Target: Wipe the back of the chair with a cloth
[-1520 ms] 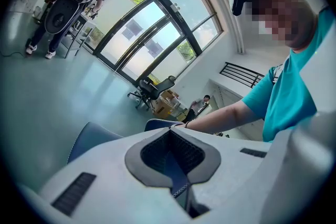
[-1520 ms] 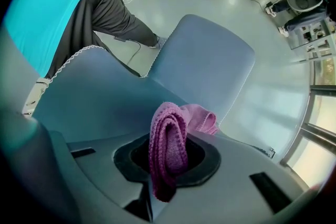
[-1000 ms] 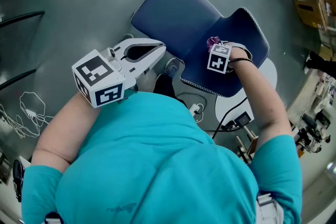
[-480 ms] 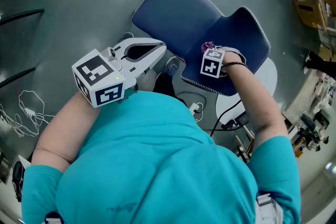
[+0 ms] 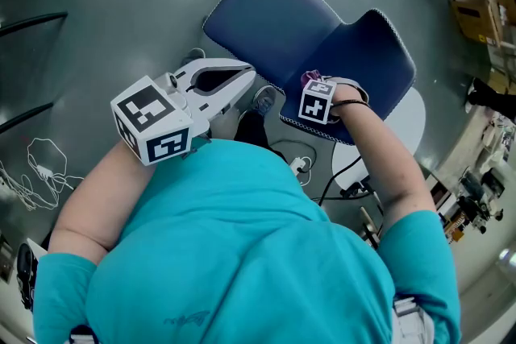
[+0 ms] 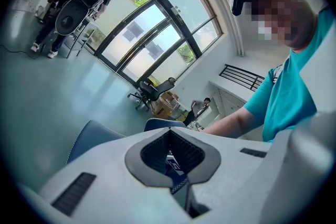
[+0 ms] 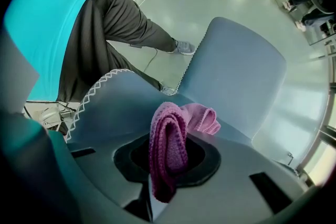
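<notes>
A dark blue chair (image 5: 270, 16) stands in front of me in the head view, two padded panels joined at a bend. The nearer panel (image 5: 375, 52) has a white zigzag-stitched edge. My right gripper (image 5: 310, 84) is shut on a folded pink cloth (image 7: 168, 141) and presses it on that stitched panel (image 7: 113, 110) close to the bend. The larger panel (image 7: 239, 68) rises beyond the cloth. Which panel is the back I cannot tell. My left gripper (image 5: 250, 78) hangs shut and empty left of the chair, its jaws meeting in the left gripper view (image 6: 177, 191).
A white round base (image 5: 407, 121) shows under the chair. A white cable and plug (image 5: 300, 167) lie by my shoe (image 5: 264, 99). Loose wires (image 5: 36, 169) lie on the grey floor at left. A cardboard box (image 5: 476, 8) and equipment crowd the right edge.
My right gripper has slid the pink cloth left and a little toward me along the stitched panel. The left gripper has stayed where it was.
</notes>
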